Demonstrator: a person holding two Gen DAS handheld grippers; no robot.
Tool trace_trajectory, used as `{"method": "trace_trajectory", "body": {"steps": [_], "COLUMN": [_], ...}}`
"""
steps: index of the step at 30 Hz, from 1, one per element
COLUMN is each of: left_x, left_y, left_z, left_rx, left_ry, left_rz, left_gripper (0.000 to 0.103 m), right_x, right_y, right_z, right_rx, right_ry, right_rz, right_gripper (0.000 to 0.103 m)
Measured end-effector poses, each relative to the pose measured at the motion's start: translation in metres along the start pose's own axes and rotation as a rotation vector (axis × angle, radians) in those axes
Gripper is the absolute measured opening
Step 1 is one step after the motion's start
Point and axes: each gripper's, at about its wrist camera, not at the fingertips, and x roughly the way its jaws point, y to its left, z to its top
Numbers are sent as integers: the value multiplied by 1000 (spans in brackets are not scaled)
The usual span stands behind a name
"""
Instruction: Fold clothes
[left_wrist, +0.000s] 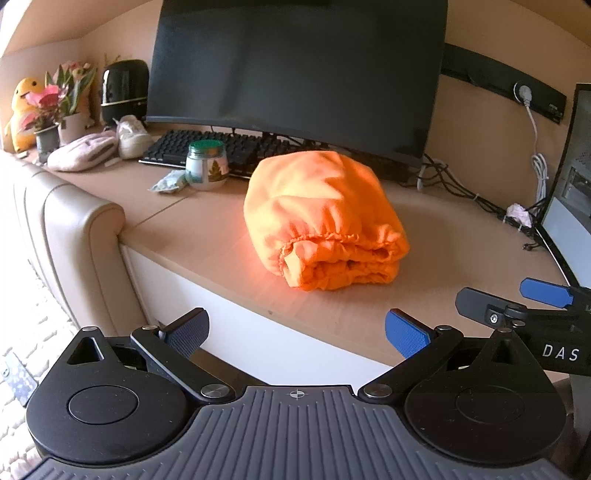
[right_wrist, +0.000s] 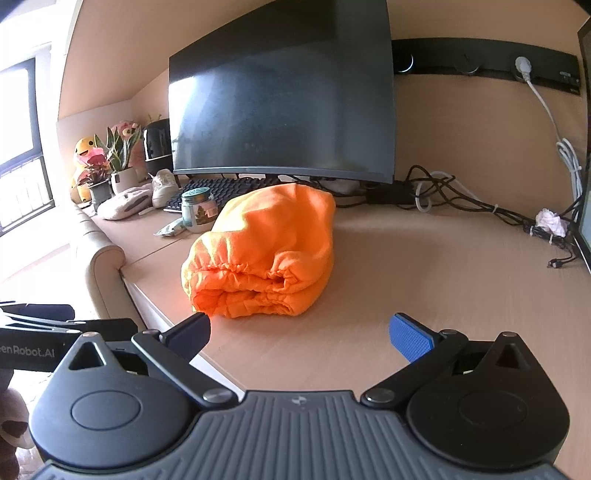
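- Orange garment (left_wrist: 321, 218) lies at centre frame in both views, on the surface (left_wrist: 207, 240), already folded into a thick bundle; elastic hem faces the cameras.
- Left claw (left_wrist: 297, 330): wide, empty, low in the frame, short of the surface edge.
- Right claw (right_wrist: 301, 334): wide, empty; its left finger tip appears close to the bundle's lower left corner, contact not discernible.
- Judgement: folding looks essentially complete; step in hand is release or final check.
- Next move, if any: square the loose hem edge without unrolling the layers; the glass jar (left_wrist: 206, 164) behind stays clear.
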Motion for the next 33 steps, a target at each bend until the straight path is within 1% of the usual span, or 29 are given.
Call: {"method": "trace_trajectory", "body": {"steps": [10, 15, 22, 33], "left_x": [-2, -4, -7, -8], "left_y": [0, 0, -2, 9], "left_z": [0, 0, 0, -2], "left_rx": [-7, -5, 9, -20], "left_ry": [16, 20, 0, -4], "left_rz": [-32, -29, -30, -24], "left_gripper": [103, 103, 103, 103], "right_x": [-4, -6, -10, -6], "right_y": [0, 2, 3, 12], "right_z": [-2, -3, -3, -1], "right_rx": [12, 6, 11, -16], "right_ry": [0, -6, -14, -5], "right_rz": [-4, -4, -18, -3], "right_gripper": [103, 103, 103, 103]}}
